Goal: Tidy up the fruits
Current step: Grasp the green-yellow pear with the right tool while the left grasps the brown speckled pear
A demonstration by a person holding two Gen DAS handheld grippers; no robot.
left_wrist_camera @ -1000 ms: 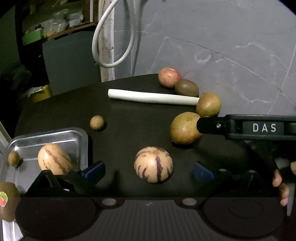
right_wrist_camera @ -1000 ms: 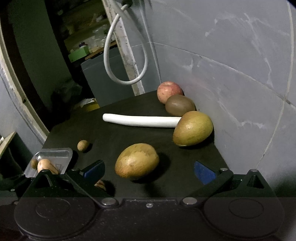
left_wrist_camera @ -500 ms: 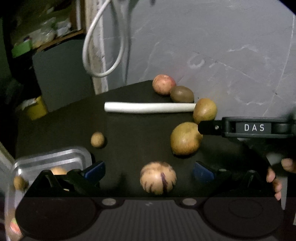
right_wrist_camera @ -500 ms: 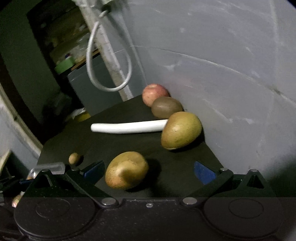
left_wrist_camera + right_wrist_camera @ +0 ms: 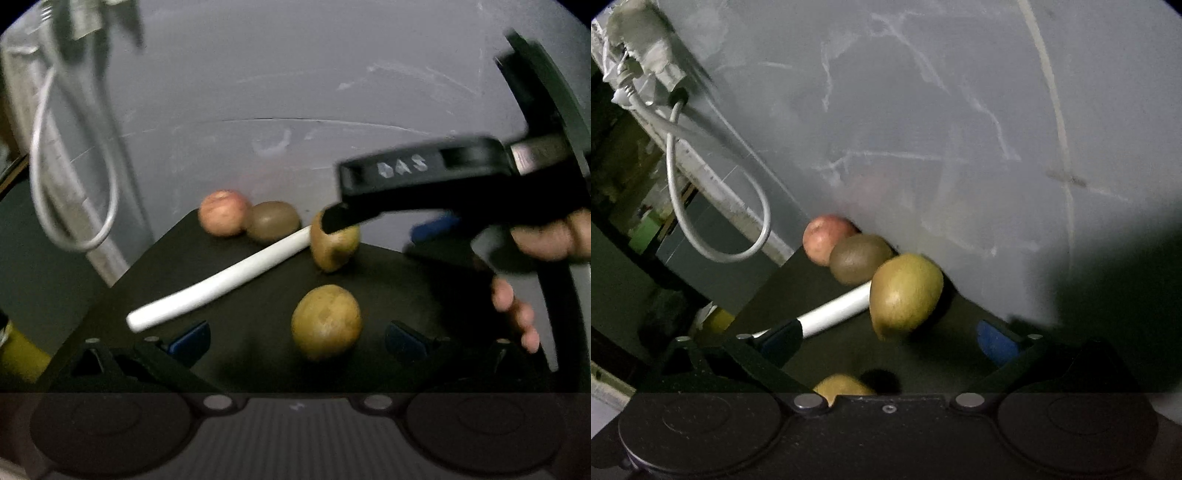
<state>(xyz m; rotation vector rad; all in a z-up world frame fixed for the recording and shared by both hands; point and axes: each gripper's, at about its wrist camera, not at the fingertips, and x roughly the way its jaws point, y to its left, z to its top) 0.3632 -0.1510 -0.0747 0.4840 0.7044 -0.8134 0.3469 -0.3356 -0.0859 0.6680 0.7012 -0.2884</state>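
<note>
We see the left gripper (image 5: 297,338) and the right gripper (image 5: 888,338), jaws spread, each framing a mango (image 5: 326,321) (image 5: 905,295) on the counter (image 5: 258,295).

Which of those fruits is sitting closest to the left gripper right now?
The round yellow-brown fruit, alone between the open left gripper fingers; the other fruits sit farther back by the wall.

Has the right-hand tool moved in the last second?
Yes. The right gripper has pushed forward toward the wall: the far mango now sits between its open jaws.
</note>
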